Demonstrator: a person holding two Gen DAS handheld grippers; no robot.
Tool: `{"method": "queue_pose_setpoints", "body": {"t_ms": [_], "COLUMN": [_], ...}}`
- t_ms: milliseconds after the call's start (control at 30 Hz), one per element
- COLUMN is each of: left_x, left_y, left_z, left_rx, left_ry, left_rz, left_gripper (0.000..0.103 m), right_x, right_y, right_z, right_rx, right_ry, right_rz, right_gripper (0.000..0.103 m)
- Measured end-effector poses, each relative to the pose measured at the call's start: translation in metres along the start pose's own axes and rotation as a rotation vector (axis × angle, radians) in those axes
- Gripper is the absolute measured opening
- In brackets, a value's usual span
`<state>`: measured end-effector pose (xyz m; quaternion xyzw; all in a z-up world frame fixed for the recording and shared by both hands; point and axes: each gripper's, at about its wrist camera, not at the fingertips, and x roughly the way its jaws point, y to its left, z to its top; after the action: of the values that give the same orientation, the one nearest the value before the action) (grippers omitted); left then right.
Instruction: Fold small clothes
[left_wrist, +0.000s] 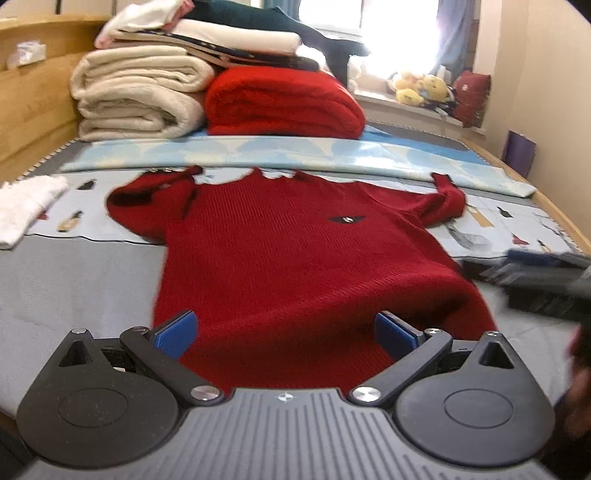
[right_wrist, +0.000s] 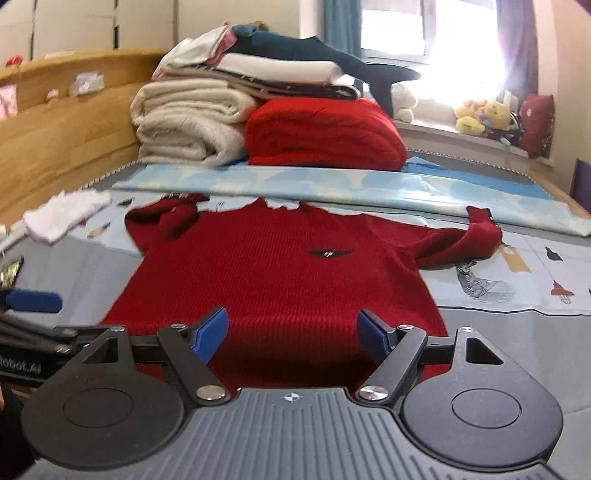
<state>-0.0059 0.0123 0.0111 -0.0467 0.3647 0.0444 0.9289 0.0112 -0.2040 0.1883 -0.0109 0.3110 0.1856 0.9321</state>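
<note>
A dark red knitted sweater (left_wrist: 295, 258) lies flat on the bed, front up, collar at the far end, both sleeves folded in near the shoulders; a small black badge sits on its chest. It also shows in the right wrist view (right_wrist: 280, 280). My left gripper (left_wrist: 286, 332) is open above the sweater's near hem, empty. My right gripper (right_wrist: 291, 336) is open above the same hem, empty. The right gripper shows blurred at the right edge of the left wrist view (left_wrist: 546, 280). One blue pad of the left gripper shows at the left edge of the right wrist view (right_wrist: 35, 301).
A small white cloth (left_wrist: 26, 206) lies on the bed to the left. Folded cream blankets (left_wrist: 140, 99), a folded red blanket (left_wrist: 284, 103) and stacked clothes sit at the far end. A wooden headboard (left_wrist: 33, 92) runs along the left. Plush toys (left_wrist: 424, 88) stand on the windowsill.
</note>
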Motion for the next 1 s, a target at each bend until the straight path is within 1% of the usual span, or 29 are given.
{"method": "queue_pose_setpoints", "body": {"t_ms": [33, 67, 100, 133, 167, 233, 267, 300, 333, 367, 400, 433, 467, 533, 567, 600, 633, 667, 700, 767, 800, 833, 867, 900, 933, 1000], "left_x": [-0.001, -0.003, -0.006, -0.009, -0.012, -0.019, -0.021, -0.022, -0.018, -0.015, -0.011, -0.006, 0.001, 0.018, 0.026, 0.034, 0.044, 0.052, 0.06, 0.068, 0.07, 0.072, 0.071, 0.074, 0.076, 0.075], "left_y": [0.006, 0.013, 0.017, 0.022, 0.025, 0.036, 0.044, 0.052, 0.062, 0.073, 0.085, 0.098, 0.112, 0.133, 0.138, 0.141, 0.143, 0.143, 0.144, 0.144, 0.144, 0.143, 0.14, 0.139, 0.139, 0.135], "left_z": [0.003, 0.006, 0.014, 0.02, 0.027, 0.04, 0.046, 0.051, 0.053, 0.055, 0.055, 0.055, 0.053, 0.048, 0.044, 0.041, 0.037, 0.032, 0.03, 0.028, 0.025, 0.024, 0.025, 0.021, 0.018, 0.017], "left_rx": [-0.008, -0.021, -0.001, 0.014, 0.046, 0.125, 0.153, 0.182, 0.177, 0.168, 0.137, 0.079, -0.022, -0.202, -0.258, -0.283, -0.291, -0.293, -0.305, -0.343, -0.341, -0.33, -0.313, -0.298, -0.291, -0.288], "left_ry": [0.021, 0.019, 0.04, 0.033, 0.029, -0.002, -0.019, -0.012, -0.003, 0.016, 0.042, 0.074, 0.122, 0.203, 0.242, 0.3, 0.381, 0.449, 0.517, 0.593, 0.57, 0.57, 0.589, 0.579, 0.58, 0.606], "left_rz": [0.005, 0.0, 0.024, 0.033, 0.04, 0.037, 0.03, 0.029, 0.012, 0.013, 0.018, 0.026, 0.02, -0.036, -0.049, -0.037, -0.005, 0.025, 0.035, 0.021, 0.013, 0.013, 0.024, 0.031, 0.031, 0.021], "left_gripper": [0.102, 0.101, 0.1, 0.099, 0.095, 0.084, 0.074, 0.063, 0.058, 0.051, 0.05, 0.05, 0.05, 0.05, 0.05, 0.05, 0.05, 0.051, 0.051, 0.055, 0.061, 0.063, 0.066, 0.067, 0.067, 0.068], "right_x": [-0.005, -0.008, -0.014, -0.02, -0.026, -0.033, -0.035, -0.036, -0.035, -0.033, -0.03, -0.023, -0.016, 0.008, 0.023, 0.031, 0.041, 0.05, 0.058, 0.073, 0.078, 0.084, 0.09, 0.093, 0.096, 0.102], "right_y": [-0.009, -0.017, -0.027, -0.039, -0.052, -0.075, -0.087, -0.102, -0.118, -0.132, -0.142, -0.155, -0.163, -0.178, -0.184, -0.189, -0.193, -0.194, -0.194, -0.189, -0.185, -0.18, -0.174, -0.169, -0.163, -0.157], "right_z": [0.007, 0.013, 0.02, 0.027, 0.035, 0.046, 0.051, 0.055, 0.056, 0.054, 0.05, 0.042, 0.032, 0.007, -0.001, -0.007, -0.013, -0.018, -0.023, -0.031, -0.034, -0.035, -0.037, -0.04, -0.044, -0.05], "right_rx": [0.014, 0.02, 0.027, 0.03, 0.021, -0.018, -0.031, -0.031, -0.016, 0.009, 0.038, 0.079, 0.118, 0.201, 0.257, 0.303, 0.359, 0.387, 0.395, 0.369, 0.353, 0.334, 0.314, 0.296, 0.269, 0.224], "right_ry": [-0.006, -0.008, -0.016, -0.031, -0.054, -0.092, -0.101, -0.102, -0.1, -0.089, -0.072, -0.04, -0.003, 0.138, 0.241, 0.288, 0.337, 0.38, 0.43, 0.515, 0.543, 0.575, 0.606, 0.63, 0.66, 0.711], "right_rz": [-0.003, -0.004, -0.005, -0.007, -0.009, -0.029, -0.05, -0.074, -0.087, -0.094, -0.101, -0.107, -0.109, -0.109, -0.112, -0.093, -0.055, -0.03, -0.012, -0.011, -0.012, -0.005, 0.002, 0.003, 0.001, -0.004], "right_gripper": [0.078, 0.078, 0.075, 0.073, 0.073, 0.072, 0.069, 0.065, 0.062, 0.058, 0.055, 0.053, 0.052, 0.052, 0.052, 0.052, 0.052, 0.052, 0.052, 0.055, 0.058, 0.06, 0.065, 0.068, 0.069, 0.07]}}
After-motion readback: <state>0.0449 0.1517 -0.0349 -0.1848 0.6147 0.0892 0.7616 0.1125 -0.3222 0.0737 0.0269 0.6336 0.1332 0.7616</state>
